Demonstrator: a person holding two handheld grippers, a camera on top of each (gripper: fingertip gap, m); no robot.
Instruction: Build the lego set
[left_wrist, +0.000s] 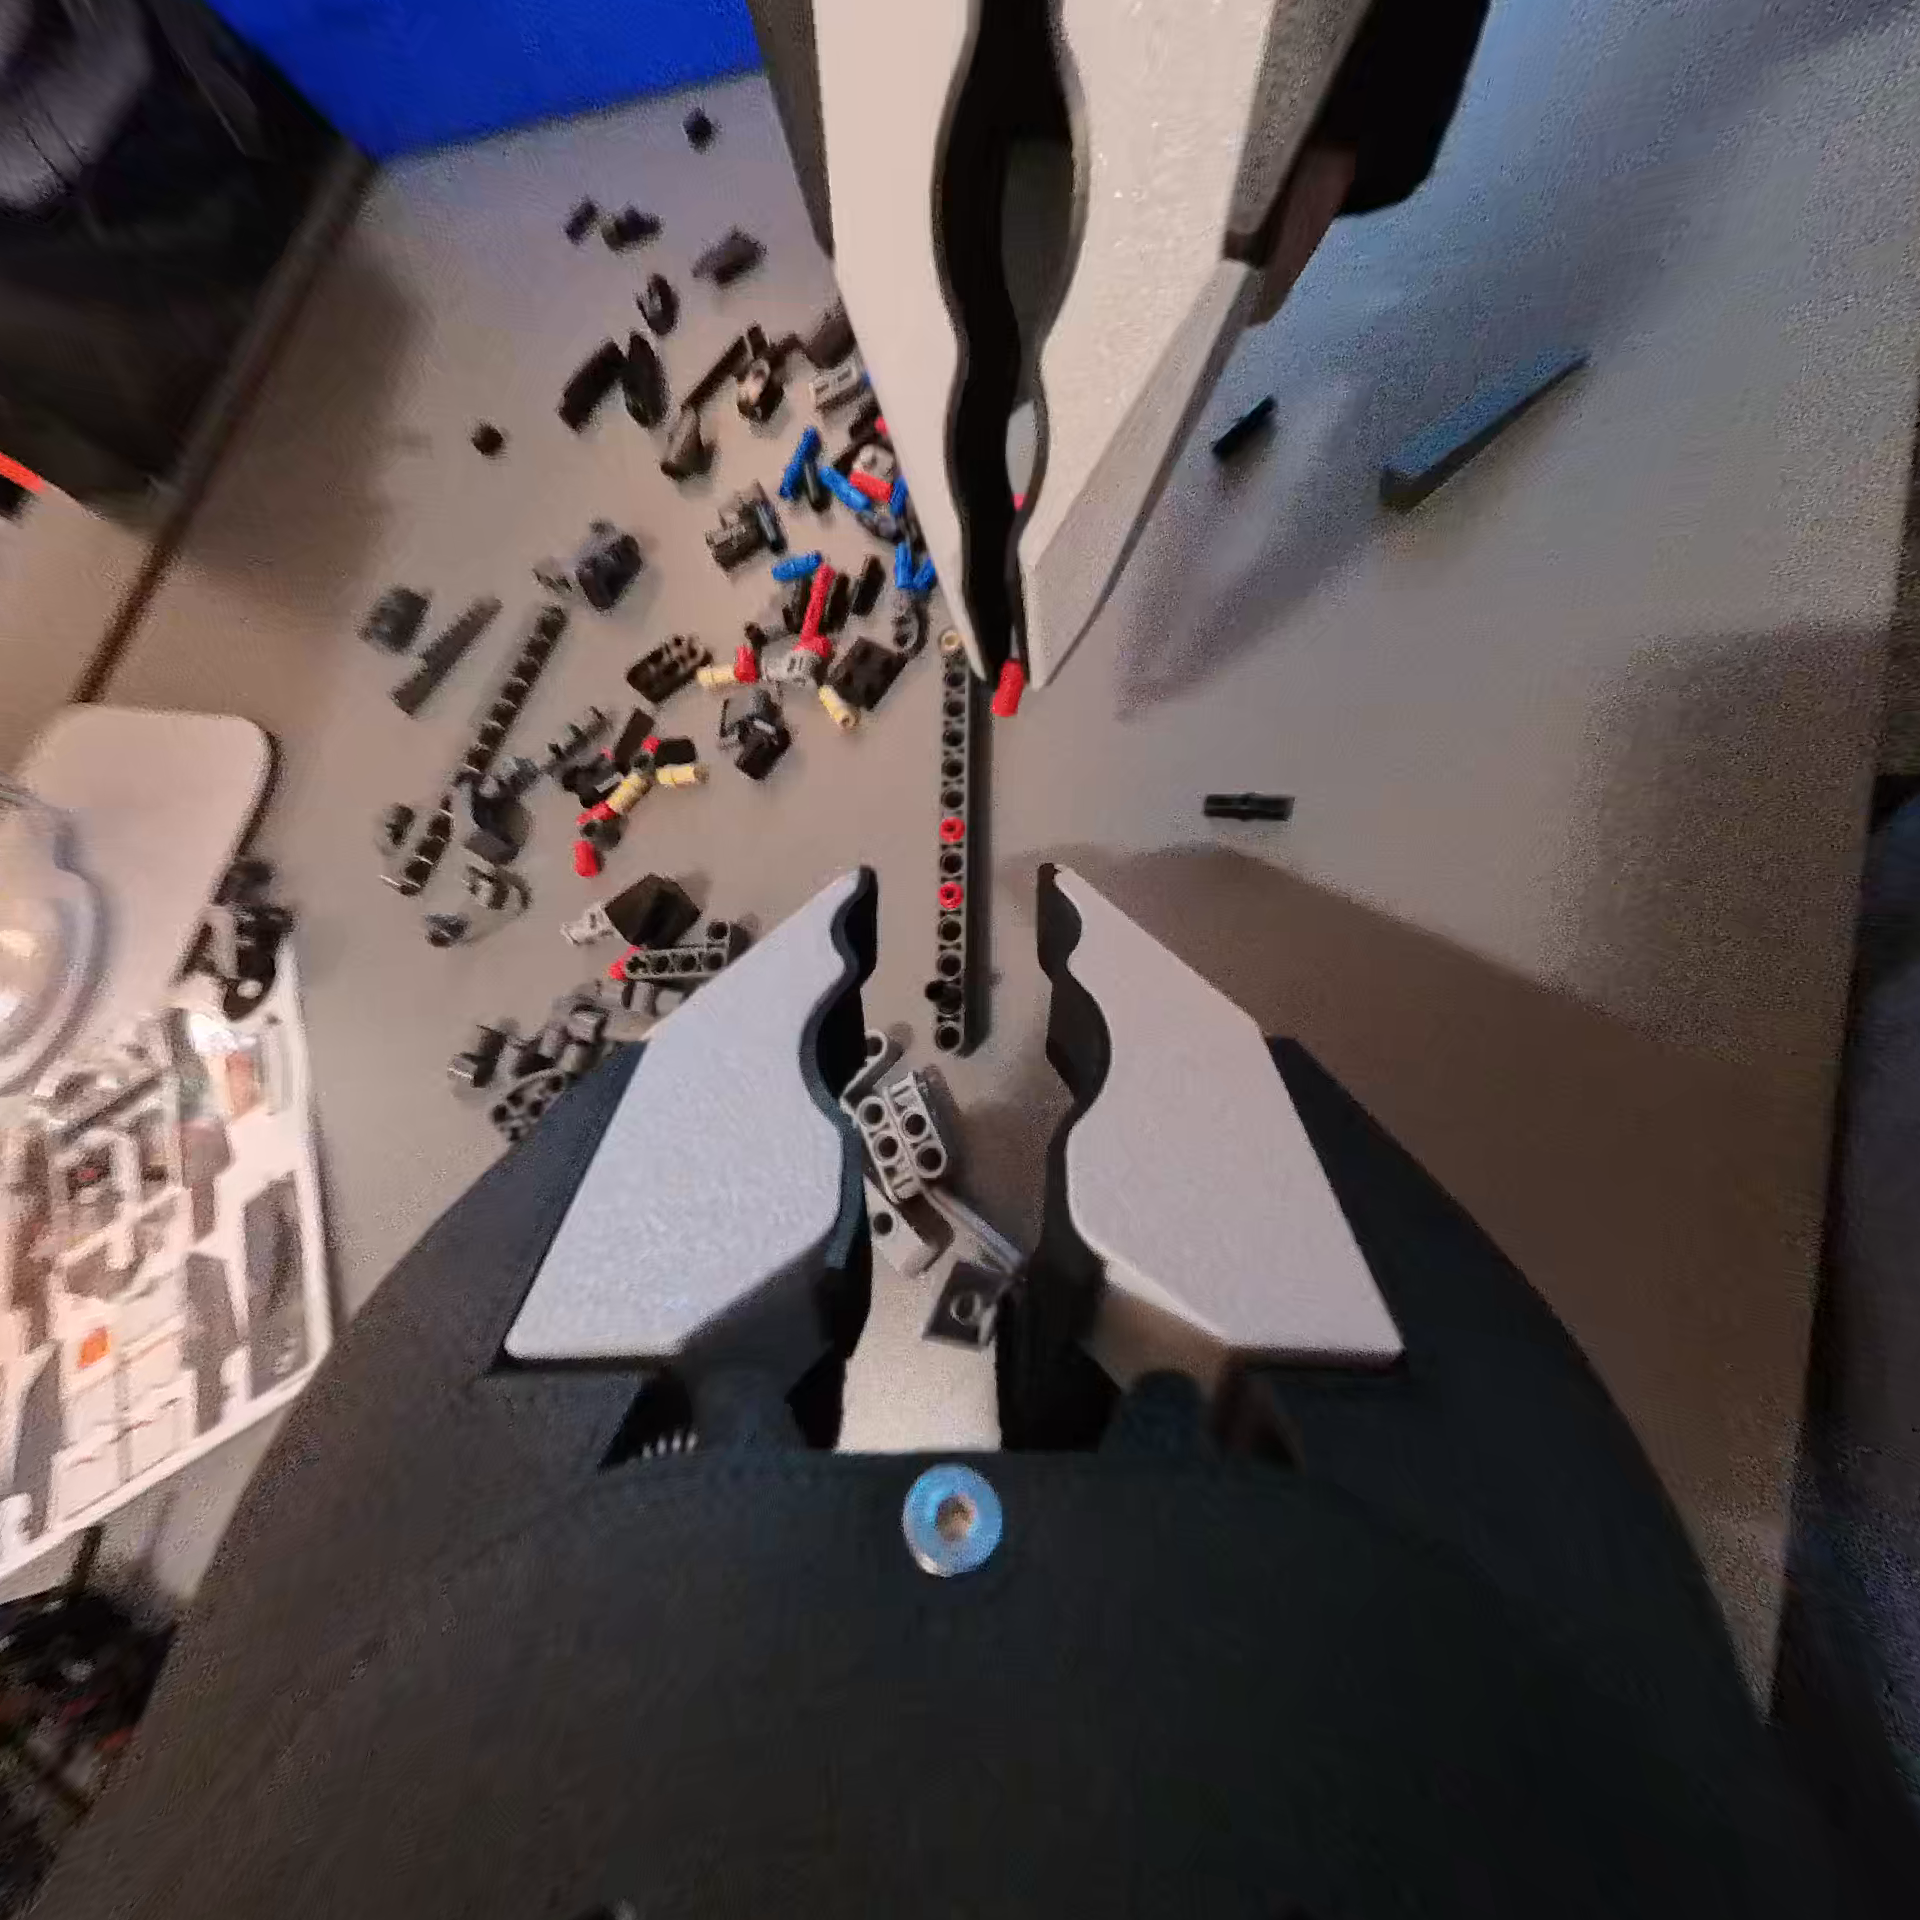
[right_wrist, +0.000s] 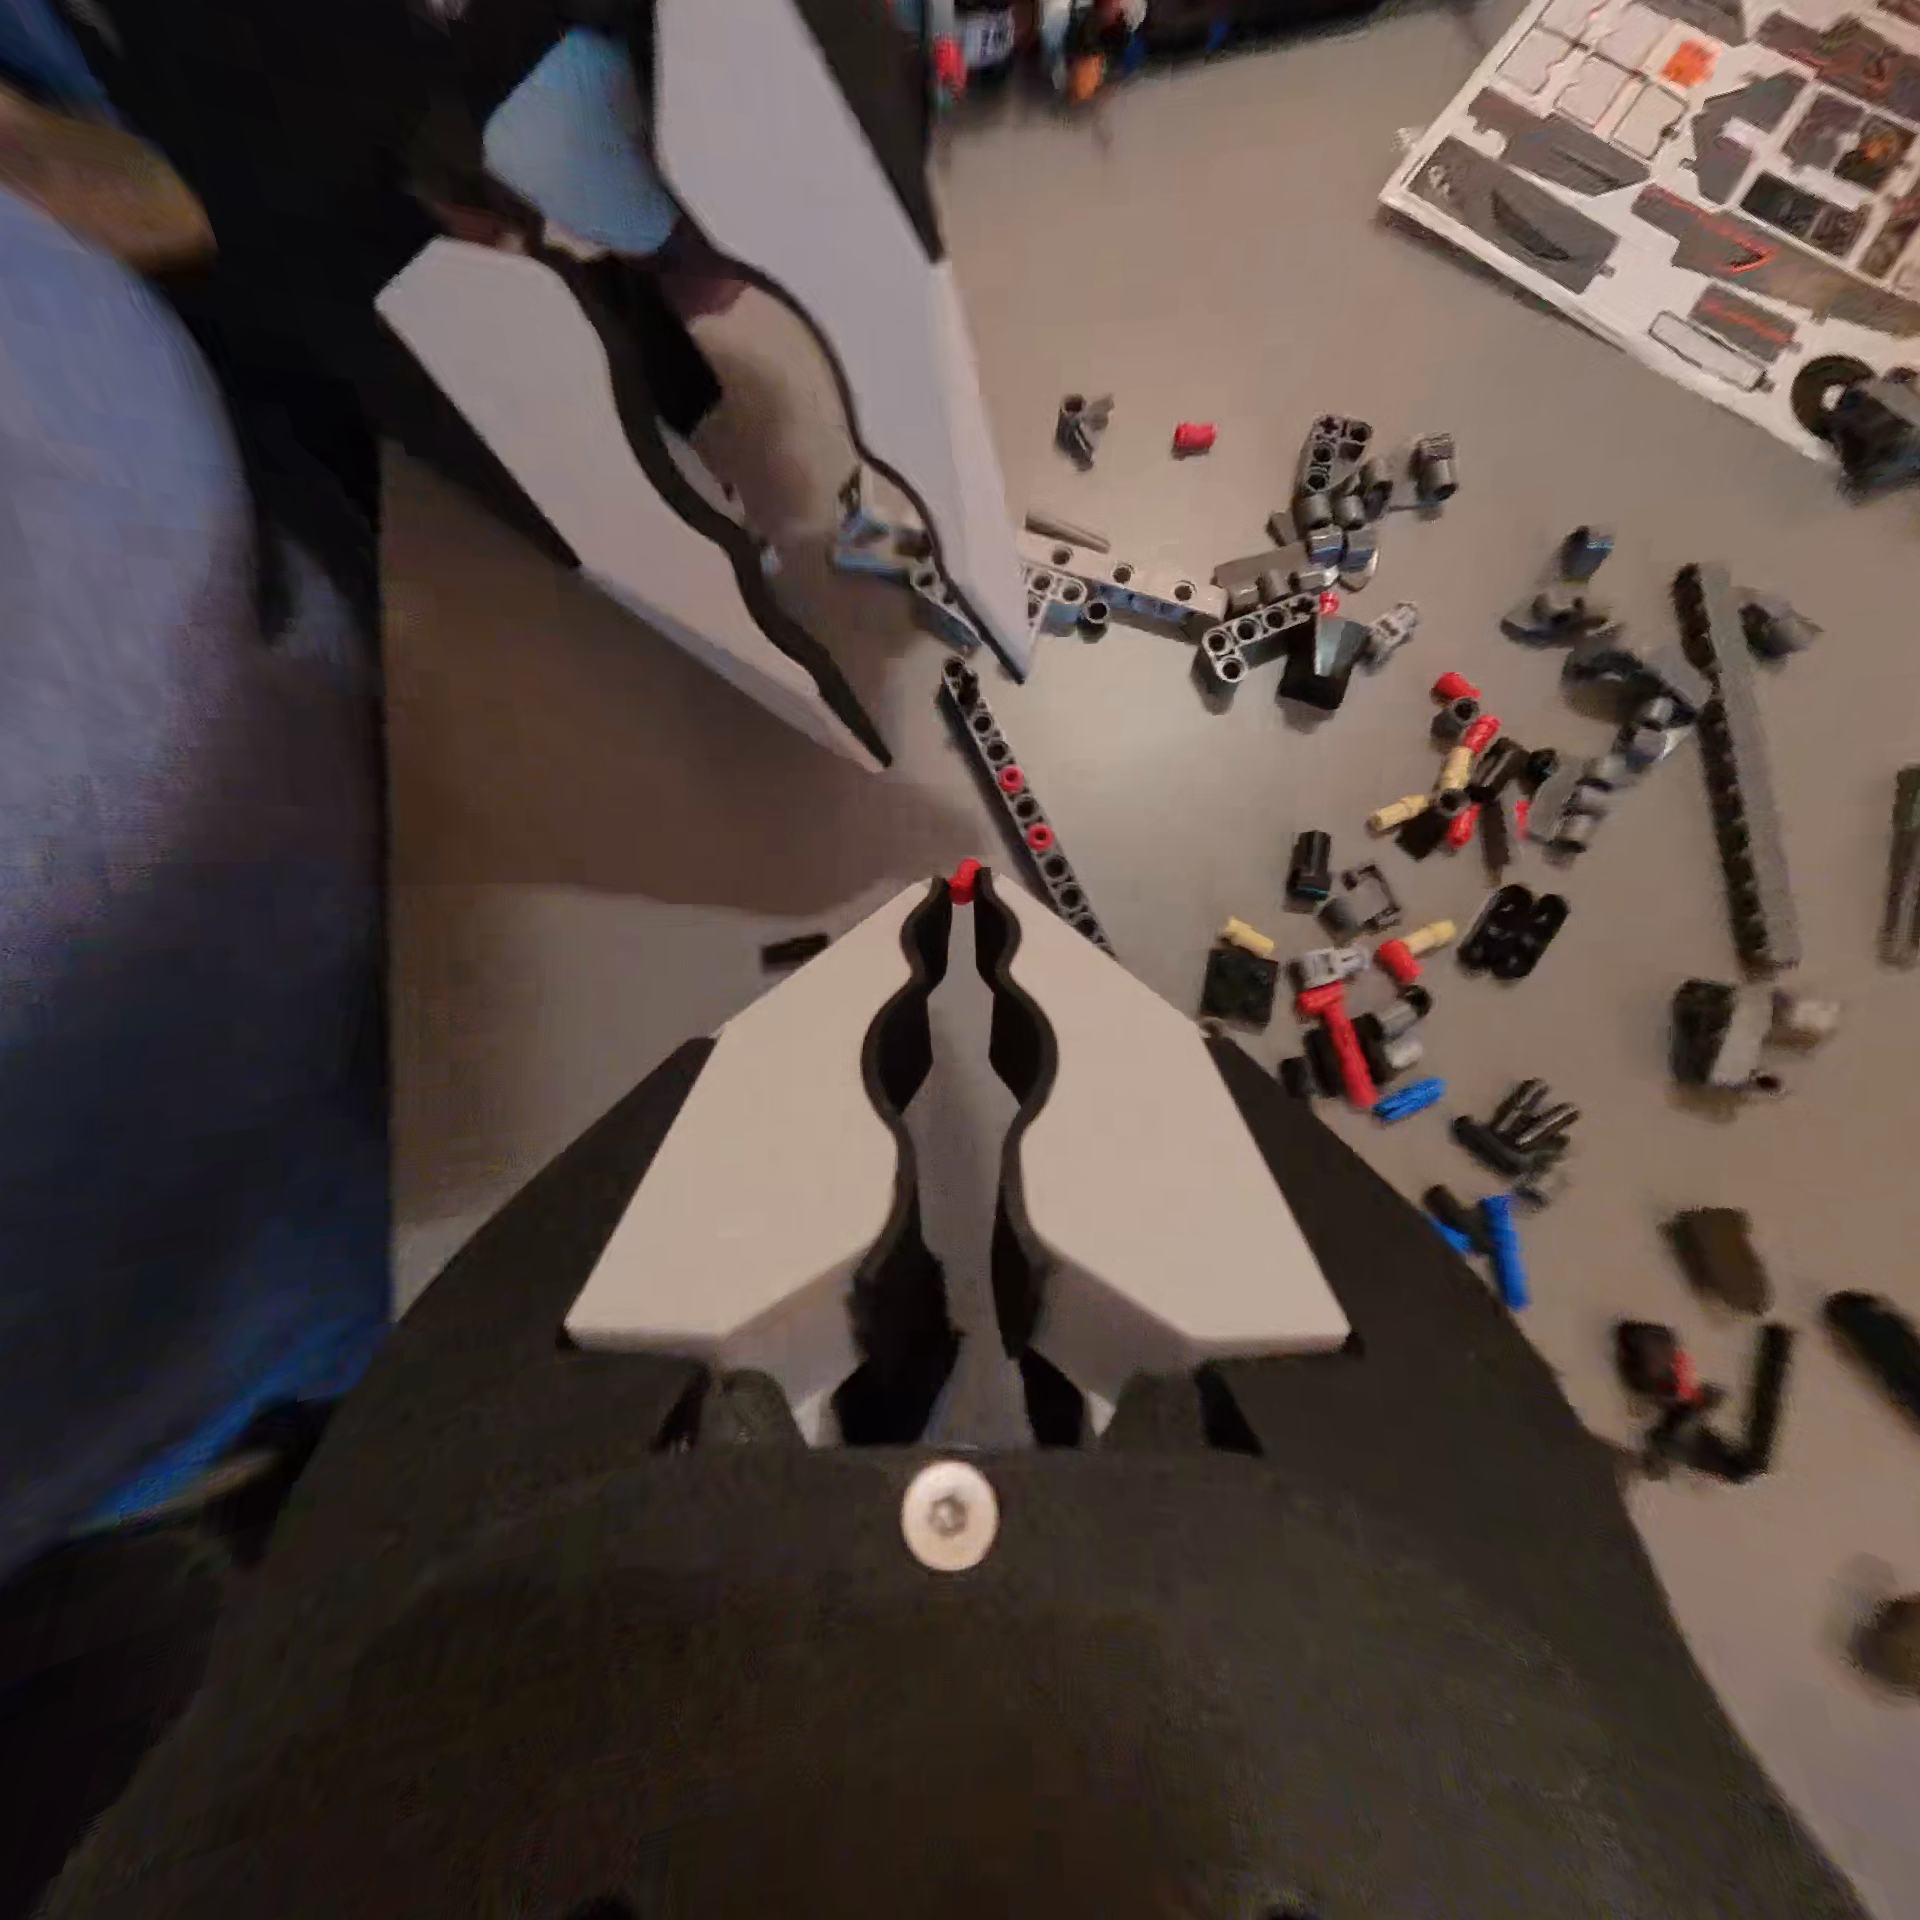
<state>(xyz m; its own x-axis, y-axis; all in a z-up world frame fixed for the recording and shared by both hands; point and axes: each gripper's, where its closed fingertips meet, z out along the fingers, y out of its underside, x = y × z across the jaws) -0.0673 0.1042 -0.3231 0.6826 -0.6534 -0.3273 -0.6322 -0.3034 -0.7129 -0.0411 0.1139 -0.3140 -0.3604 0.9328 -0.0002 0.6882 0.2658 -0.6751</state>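
- Grey tabletop (left_wrist: 1403, 727) is seen bare on the side of the left gripper (left_wrist: 956, 894) away from the parts pile; only two short black pins (left_wrist: 1247, 806) lie there, well apart.
- On the other side of that gripper, a dense scatter of loose pieces (left_wrist: 644, 665) covers the surface, and a printed sheet (left_wrist: 156, 1247) lies near the table edge.
- The left gripper is held spread, with grey angled beams (left_wrist: 904, 1132) lying between its fingers; whether these are touched cannot be told.
- A long black beam (left_wrist: 954, 831) with two red pins set in its holes is laid on the table just ahead of the left gripper's tips, running away from them.
- The right gripper (right_wrist: 963, 883) is pressed together on a small red pin (right_wrist: 964, 878), pinched at the very tips.
- In the left wrist view, this red pin is held just beside the far end of the long black beam; contact cannot be told.
- A blurred blue-clad person (right_wrist: 125, 831) is seen close beside the right gripper.
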